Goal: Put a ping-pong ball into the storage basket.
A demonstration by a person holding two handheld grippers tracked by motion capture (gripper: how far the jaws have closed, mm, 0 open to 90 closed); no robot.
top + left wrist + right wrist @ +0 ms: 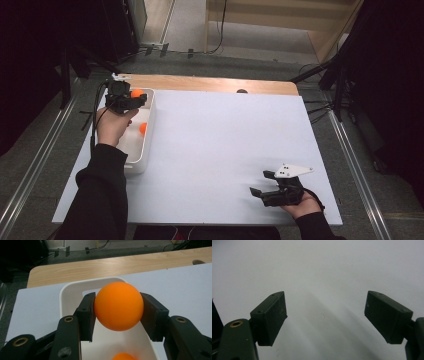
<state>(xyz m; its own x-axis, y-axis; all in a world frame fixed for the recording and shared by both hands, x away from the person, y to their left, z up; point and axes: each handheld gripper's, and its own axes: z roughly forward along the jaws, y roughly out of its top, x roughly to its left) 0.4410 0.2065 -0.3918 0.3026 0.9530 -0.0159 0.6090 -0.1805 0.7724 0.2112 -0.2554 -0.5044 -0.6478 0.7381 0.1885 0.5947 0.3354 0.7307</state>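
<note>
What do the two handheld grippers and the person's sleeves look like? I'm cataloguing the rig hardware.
Both are black two-jaw tools with flat rectangular pads and brass-ringed pivot holes. The left gripper trails a black cable past the hand. The right gripper carries a pale grey three-cornered plate with small dark dots on top. The person wears long black sleeves reaching the wrists.

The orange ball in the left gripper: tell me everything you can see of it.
The orange ball is round, plain and matte, like smooth plastic, with no marks showing. The left gripper is shut on it, one black pad pressed to each side. It hangs over the far end of the white tray, clear of the floor of it. A second orange ball lies lower in the same tray.
</note>
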